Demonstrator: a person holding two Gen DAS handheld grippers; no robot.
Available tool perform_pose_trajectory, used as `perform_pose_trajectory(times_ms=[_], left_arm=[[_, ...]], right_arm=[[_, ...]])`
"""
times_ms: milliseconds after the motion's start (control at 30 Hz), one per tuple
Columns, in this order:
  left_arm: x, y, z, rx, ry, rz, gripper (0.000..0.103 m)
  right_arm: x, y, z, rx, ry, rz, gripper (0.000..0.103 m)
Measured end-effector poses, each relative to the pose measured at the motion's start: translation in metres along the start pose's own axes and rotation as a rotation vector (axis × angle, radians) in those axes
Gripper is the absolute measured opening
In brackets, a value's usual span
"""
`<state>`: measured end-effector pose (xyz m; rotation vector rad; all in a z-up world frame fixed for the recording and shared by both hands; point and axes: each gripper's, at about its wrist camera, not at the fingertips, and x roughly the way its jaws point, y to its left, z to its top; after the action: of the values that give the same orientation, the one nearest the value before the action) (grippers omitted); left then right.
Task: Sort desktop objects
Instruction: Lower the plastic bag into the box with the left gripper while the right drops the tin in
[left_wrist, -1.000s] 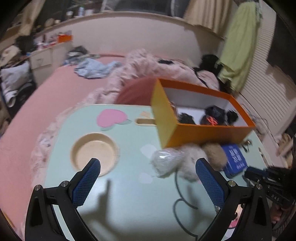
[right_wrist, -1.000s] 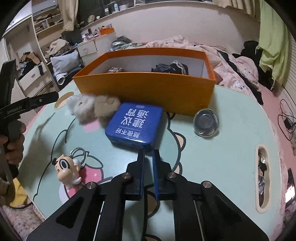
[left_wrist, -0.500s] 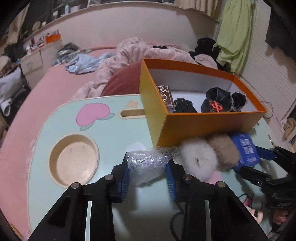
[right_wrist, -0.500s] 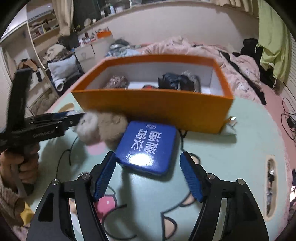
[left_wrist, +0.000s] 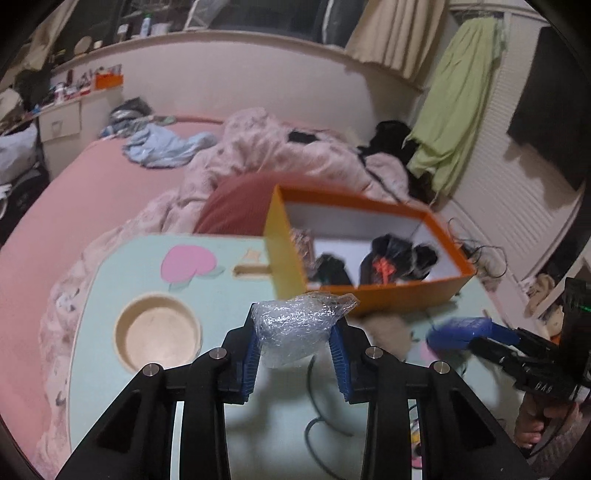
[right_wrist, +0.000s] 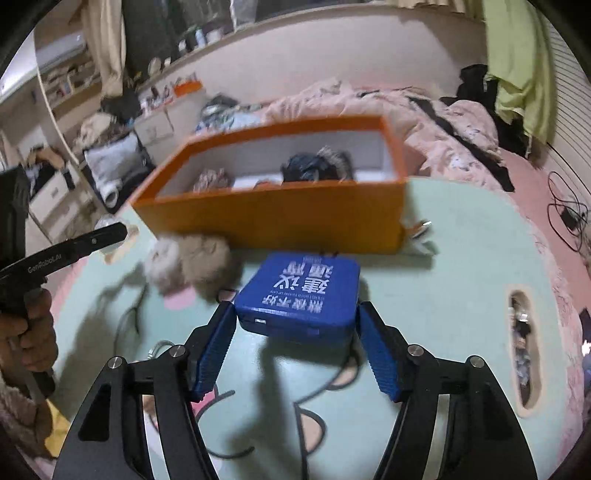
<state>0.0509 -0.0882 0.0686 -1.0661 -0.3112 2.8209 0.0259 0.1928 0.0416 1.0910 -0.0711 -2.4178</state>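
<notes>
Left wrist view: the left gripper (left_wrist: 295, 339) is clamping a clear plastic wad (left_wrist: 295, 328) above the desk (left_wrist: 229, 295), while the right gripper (right_wrist: 295, 345) is squeezing a blue tin (right_wrist: 301, 295) between wide jaws. Beyond, fluffy pom-poms (right_wrist: 188, 264) are lying unsorted beside the orange box (right_wrist: 280, 218), which is already holding several items.

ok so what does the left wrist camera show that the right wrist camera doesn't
Only the left wrist view shows the round cup recess in the table, the pink heart print, and the clear plastic bundle clamped in the left gripper.

Only the right wrist view shows the white lettering on the blue tin, the right gripper with its jaws at the tin's sides, and the oval slot near the table edge.

Both show the orange box with dark items inside, the fluffy pom-poms and the mint table.
</notes>
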Motion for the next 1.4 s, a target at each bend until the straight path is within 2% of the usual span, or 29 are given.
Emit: perform_pose_trajectory(times_ms=[67,100,133,200,300,400,433,467,533,633,800,867,900,967,1033,1133,1233,1400], left_arm=[[-0.001,-0.004,0.007,0.013,-0.010,-0.001,0.032],[0.000,-0.007,0.014,0.017,-0.017,-0.012,0.032],[0.001,-0.010,0.017,0.020,-0.021,-0.024,0.032],[0.003,-0.019,0.026,0.029,-0.035,-0.042,0.032],[0.006,-0.031,0.032,0.048,-0.050,-0.063,0.032],[0.009,-0.039,0.033,0.053,-0.048,-0.087,0.032],[0.010,-0.040,0.032,0.054,-0.045,-0.088,0.032],[0.012,-0.041,0.032,0.054,-0.039,-0.088,0.032],[0.015,-0.041,0.031,0.050,-0.029,-0.090,0.032],[0.016,-0.040,0.030,0.041,-0.027,-0.087,0.032],[0.016,-0.036,0.029,0.021,-0.030,-0.092,0.032],[0.016,-0.034,0.028,0.016,-0.029,-0.094,0.032],[0.016,-0.033,0.028,0.014,-0.031,-0.094,0.032],[0.016,-0.032,0.028,0.009,-0.032,-0.093,0.032],[0.017,-0.031,0.028,0.006,-0.032,-0.092,0.032],[0.018,-0.031,0.029,0.005,-0.031,-0.091,0.032],[0.018,-0.031,0.029,0.012,-0.032,-0.092,0.032],[0.017,-0.036,0.037,0.029,-0.038,-0.099,0.032]], right_arm=[[-0.012,-0.006,0.007,0.039,-0.036,0.028,0.063],[-0.017,-0.009,0.011,0.058,-0.053,0.048,0.051],[-0.020,-0.013,0.014,0.072,-0.057,0.072,0.028],[-0.023,-0.015,0.027,0.091,-0.063,0.111,0.025],[-0.021,-0.012,0.038,0.048,-0.086,0.055,0.025],[-0.017,-0.012,0.037,0.042,-0.066,0.043,0.026],[-0.015,-0.014,0.034,0.061,-0.054,0.043,0.033],[-0.014,-0.018,0.031,0.077,-0.041,0.046,0.052],[-0.011,-0.023,0.022,0.096,-0.025,0.059,0.069],[-0.004,-0.020,0.014,0.074,0.007,0.057,0.069],[0.017,0.010,0.011,0.007,0.085,0.065,0.069],[0.023,0.024,0.011,-0.039,0.072,0.019,0.071],[0.029,0.033,0.009,-0.078,0.075,-0.046,0.073],[0.034,0.044,0.004,-0.135,0.060,-0.094,0.085],[0.048,0.049,-0.002,-0.174,0.141,-0.140,0.087],[0.052,0.045,-0.004,-0.167,0.111,-0.147,0.067],[0.055,0.031,-0.007,-0.132,0.104,-0.153,0.067],[0.035,0.007,-0.004,-0.029,0.043,-0.085,0.067]])
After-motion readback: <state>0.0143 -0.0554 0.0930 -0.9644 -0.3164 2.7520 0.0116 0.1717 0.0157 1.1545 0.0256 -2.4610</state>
